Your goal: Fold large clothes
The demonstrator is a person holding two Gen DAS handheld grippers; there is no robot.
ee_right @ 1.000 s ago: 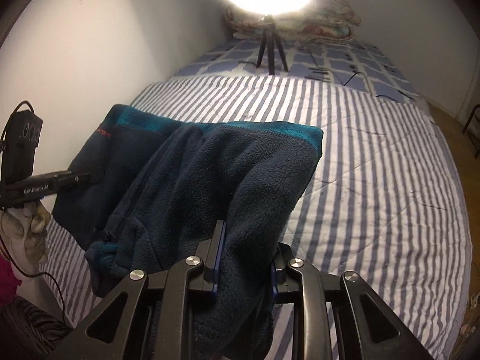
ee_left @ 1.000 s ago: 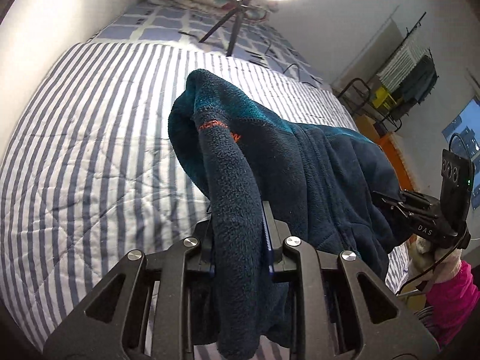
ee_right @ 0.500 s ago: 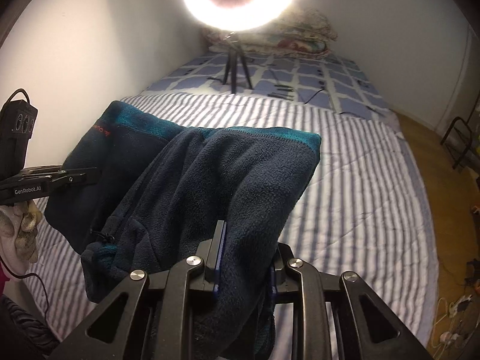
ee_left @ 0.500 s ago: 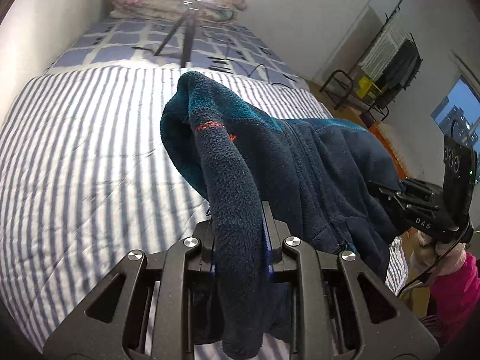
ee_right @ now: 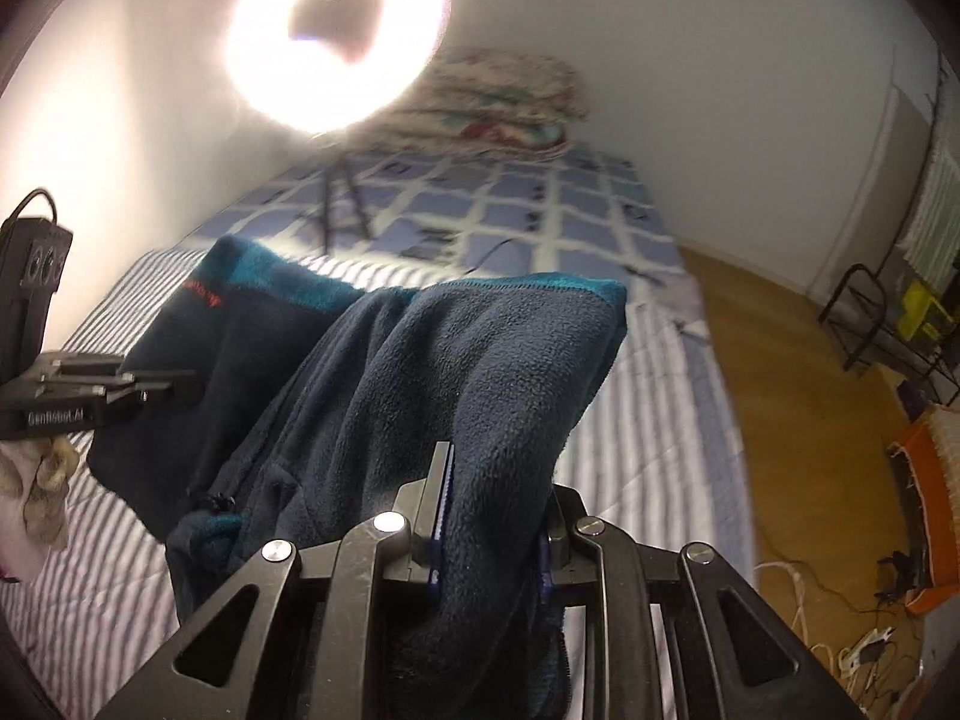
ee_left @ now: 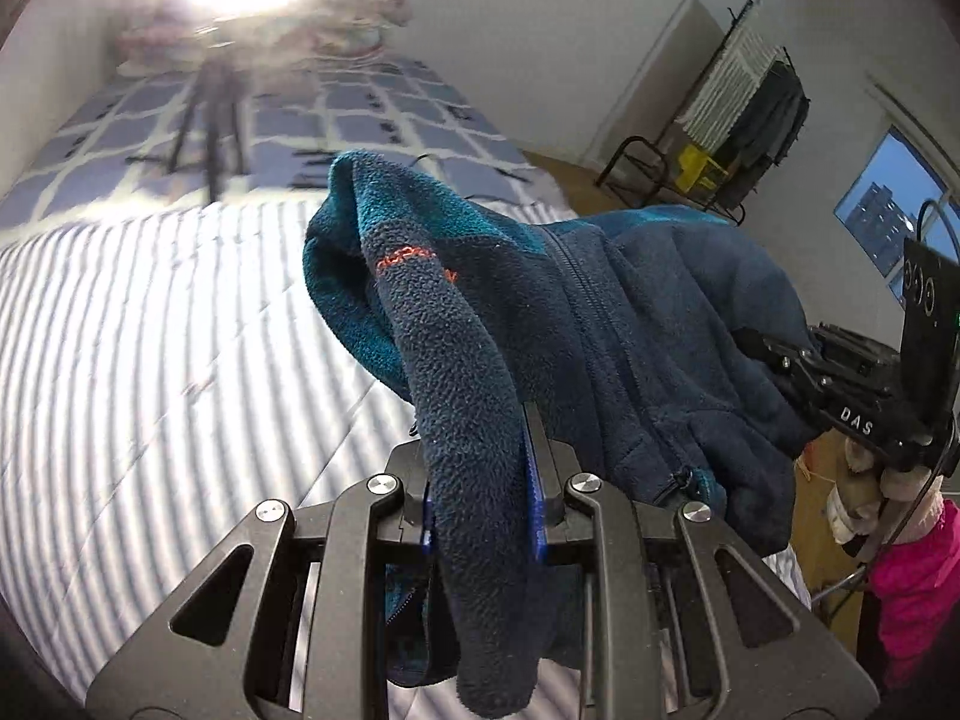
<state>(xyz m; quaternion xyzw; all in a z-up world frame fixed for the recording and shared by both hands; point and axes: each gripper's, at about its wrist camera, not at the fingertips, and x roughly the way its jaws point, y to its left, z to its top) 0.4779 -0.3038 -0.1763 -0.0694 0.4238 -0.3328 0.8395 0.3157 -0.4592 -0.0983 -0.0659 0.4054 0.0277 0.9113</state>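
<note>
Holding the navy-and-teal fleece jacket (ee_left: 630,324) above the striped bed (ee_left: 150,324), my left gripper (ee_left: 480,498) and right gripper (ee_right: 489,510) each clamp it.

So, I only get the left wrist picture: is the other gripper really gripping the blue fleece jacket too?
Observer: Yes. The right wrist view shows the right gripper shut on the fleece jacket, with fabric bunched between its jaws.
Operator: And that glare up top?
Observer: It's a ring light, a full bright circle over the far end of the bed.
Operator: Anything on the floor?
Observer: White cables lie on the wooden floor.
</note>
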